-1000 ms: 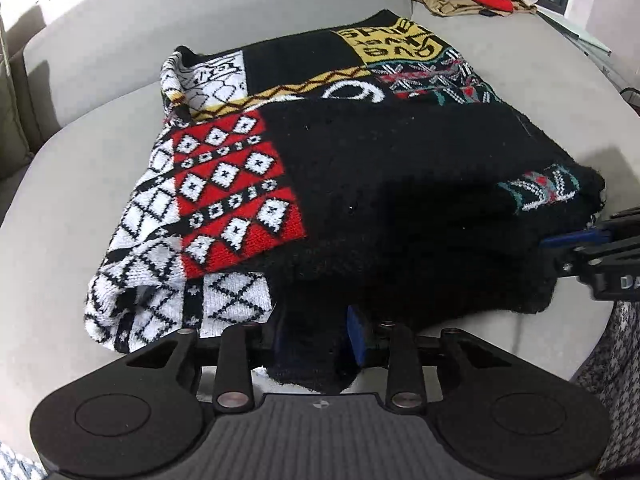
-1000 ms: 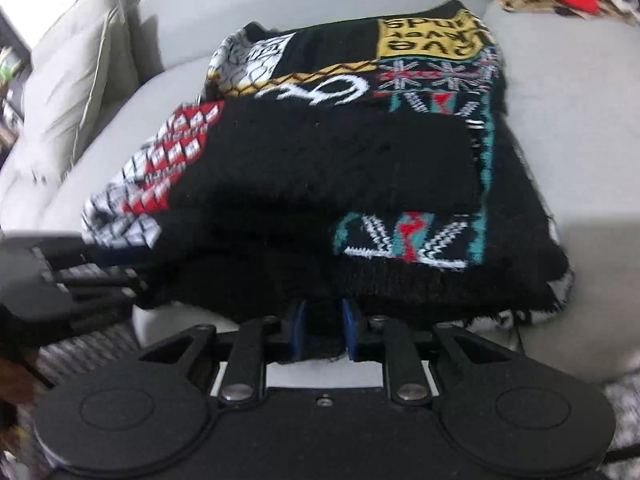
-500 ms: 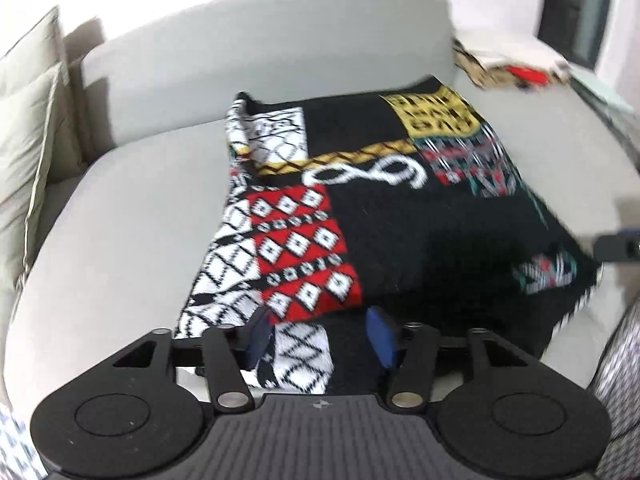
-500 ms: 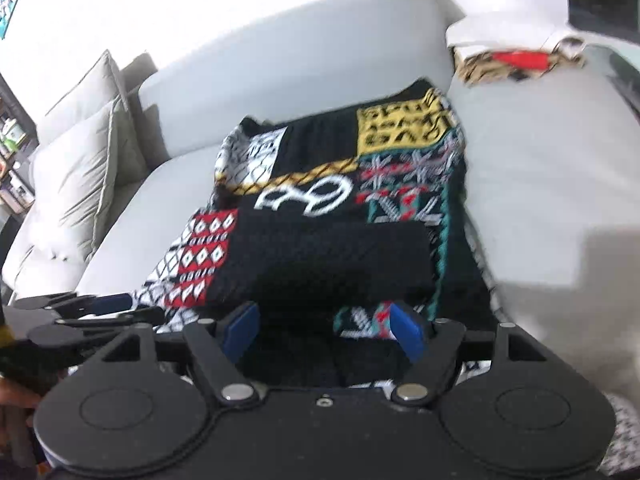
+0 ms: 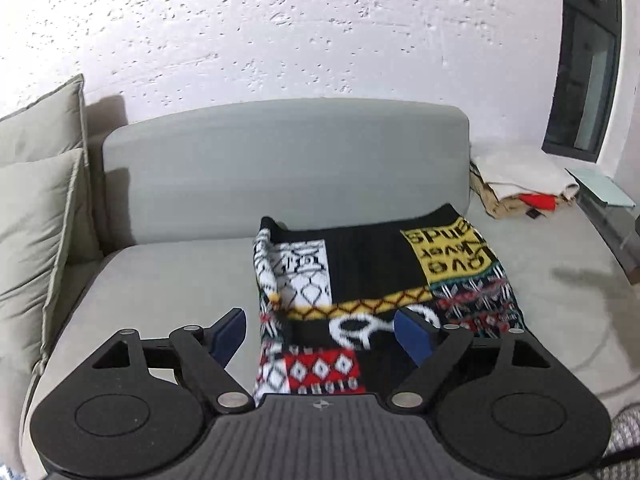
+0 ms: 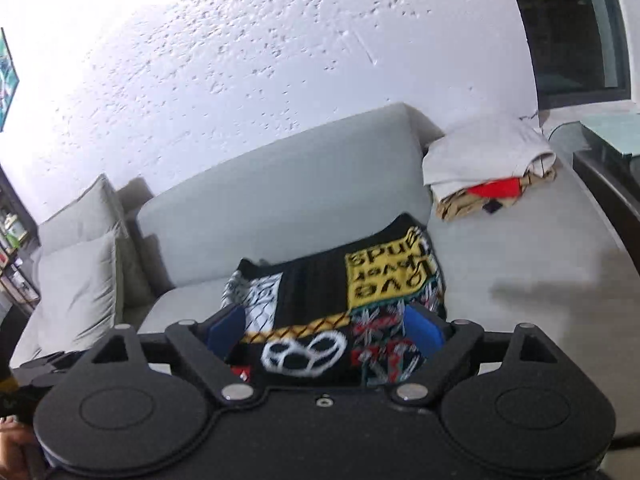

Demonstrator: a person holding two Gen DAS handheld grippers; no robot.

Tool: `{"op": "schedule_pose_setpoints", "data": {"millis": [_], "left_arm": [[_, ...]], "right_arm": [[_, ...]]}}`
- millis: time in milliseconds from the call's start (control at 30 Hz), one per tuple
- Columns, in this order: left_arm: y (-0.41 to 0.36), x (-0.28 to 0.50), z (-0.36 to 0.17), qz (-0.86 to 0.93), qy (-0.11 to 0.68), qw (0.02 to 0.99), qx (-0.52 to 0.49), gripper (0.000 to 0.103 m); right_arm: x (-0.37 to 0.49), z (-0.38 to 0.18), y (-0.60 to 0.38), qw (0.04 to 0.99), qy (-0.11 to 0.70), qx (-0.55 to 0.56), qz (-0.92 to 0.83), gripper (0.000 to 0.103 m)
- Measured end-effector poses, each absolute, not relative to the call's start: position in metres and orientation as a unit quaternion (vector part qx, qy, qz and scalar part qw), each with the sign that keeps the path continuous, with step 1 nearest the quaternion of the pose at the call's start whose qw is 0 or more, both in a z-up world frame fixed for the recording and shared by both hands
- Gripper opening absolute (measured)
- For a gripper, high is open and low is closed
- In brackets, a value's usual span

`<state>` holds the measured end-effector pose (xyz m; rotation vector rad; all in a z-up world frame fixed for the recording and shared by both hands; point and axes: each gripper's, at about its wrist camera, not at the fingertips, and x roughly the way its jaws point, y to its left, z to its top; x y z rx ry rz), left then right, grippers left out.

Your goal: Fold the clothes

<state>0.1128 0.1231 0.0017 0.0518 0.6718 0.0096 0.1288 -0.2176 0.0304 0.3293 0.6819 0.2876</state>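
we hold both grippers up over the sofa, apart from the cloth. the sweater lies folded on the grey seat, its far edge close against the backrest. its top shows a yellow patch with black letters, a black block, a white patterned panel, a yellow zigzag band, and a red diamond panel nearest us.

our left gripper has just been opening its jaws; they now stand wide, blue pads well apart, with nothing gripped. the sweater is seen between and beyond them, untouched.

our right gripper has likewise just been opening; its jaws are spread wide and grip nothing, the sweater lying below and past the pads.

two pale cushions lean at the left end of the sofa. a pile of folded clothes sits at the far right, well apart from the sweater, white on top with red and tan below. in the right view a hand shows at the lower left edge.
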Motion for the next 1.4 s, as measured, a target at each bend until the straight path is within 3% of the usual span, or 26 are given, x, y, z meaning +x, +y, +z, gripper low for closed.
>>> {"op": "schedule_pose_setpoints", "data": {"millis": [300, 333, 367, 400, 467, 500, 533, 600, 700, 833, 933, 967, 1000, 1067, 1133, 1200, 1233, 1267, 1333, 1367, 1400], "left_arm": [[0.144, 0.218, -0.048, 0.031, 0.355, 0.934, 0.040, 0.082], [0.149, 0.230, -0.061, 0.042, 0.360, 0.931, 0.040, 0.080], [0.156, 0.244, -0.078, 0.055, 0.372, 0.926, 0.037, 0.071], [0.162, 0.256, -0.096, 0.067, 0.389, 0.918, 0.029, 0.060], [0.174, 0.273, -0.121, 0.083, 0.416, 0.906, 0.007, 0.051], [0.180, 0.281, -0.133, 0.090, 0.428, 0.899, -0.005, 0.051], [0.184, 0.288, -0.138, 0.096, 0.429, 0.898, -0.010, 0.052], [0.189, 0.298, -0.136, 0.102, 0.411, 0.906, -0.005, 0.075], [0.190, 0.325, -0.132, 0.097, 0.389, 0.916, 0.022, 0.080], [0.198, 0.378, -0.153, 0.083, 0.438, 0.895, 0.014, 0.069], [0.200, 0.403, -0.168, 0.074, 0.452, 0.889, 0.022, 0.052], [0.201, 0.411, -0.172, 0.069, 0.455, 0.888, 0.023, 0.042], [0.202, 0.418, -0.174, 0.067, 0.455, 0.888, 0.023, 0.041], [0.204, 0.429, -0.174, 0.068, 0.452, 0.889, 0.019, 0.040], [0.204, 0.442, -0.172, 0.068, 0.454, 0.888, 0.027, 0.042], [0.203, 0.453, -0.170, 0.074, 0.458, 0.885, 0.045, 0.064], [0.202, 0.458, -0.168, 0.085, 0.453, 0.885, 0.057, 0.066], [0.203, 0.462, -0.168, 0.087, 0.453, 0.885, 0.060, 0.063], [0.204, 0.465, -0.166, 0.078, 0.456, 0.885, 0.045, 0.026], [0.203, 0.462, -0.163, 0.073, 0.453, 0.888, 0.037, 0.015], [0.203, 0.459, -0.159, 0.069, 0.449, 0.891, 0.029, 0.014]], "right_arm": [[0.243, -0.016, -0.215, 0.915, 0.359, 0.152, 0.099, 0.086], [0.258, -0.027, -0.215, 0.914, 0.366, 0.147, 0.092, 0.086], [0.274, -0.043, -0.215, 0.912, 0.377, 0.145, 0.078, 0.085], [0.288, -0.062, -0.216, 0.906, 0.394, 0.144, 0.061, 0.075], [0.313, -0.102, -0.219, 0.888, 0.432, 0.150, 0.042, 0.054], [0.322, -0.118, -0.220, 0.881, 0.446, 0.152, 0.038, 0.053], [0.329, -0.126, -0.221, 0.883, 0.444, 0.149, 0.040, 0.053], [0.343, -0.140, -0.222, 0.886, 0.439, 0.143, 0.041, 0.053], [0.374, -0.146, -0.222, 0.898, 0.413, 0.142, 0.049, 0.053], [0.426, -0.167, -0.221, 0.896, 0.421, 0.137, 0.046, 0.053], [0.457, -0.184, -0.222, 0.889, 0.436, 0.133, 0.044, 0.052], [0.466, -0.190, -0.224, 0.885, 0.441, 0.144, 0.049, 0.048], [0.472, -0.195, -0.226, 0.880, 0.445, 0.159, 0.053, 0.041], [0.484, -0.204, -0.227, 0.874, 0.453, 0.169, 0.060, 0.034], [0.493, -0.206, -0.222, 0.875, 0.451, 0.164, 0.069, 0.034], [0.502, -0.207, -0.217, 0.876, 0.450, 0.156, 0.074, 0.041], [0.506, -0.207, -0.214, 0.878, 0.449, 0.152, 0.071, 0.041], [0.510, -0.207, -0.211, 0.879, 0.448, 0.150, 0.067, 0.041], [0.514, -0.207, -0.205, 0.880, 0.447, 0.149, 0.056, 0.038], [0.512, -0.204, -0.202, 0.881, 0.448, 0.144, 0.051, 0.025], [0.510, -0.201, -0.199, 0.883, 0.447, 0.139, 0.047, 0.016]]}}
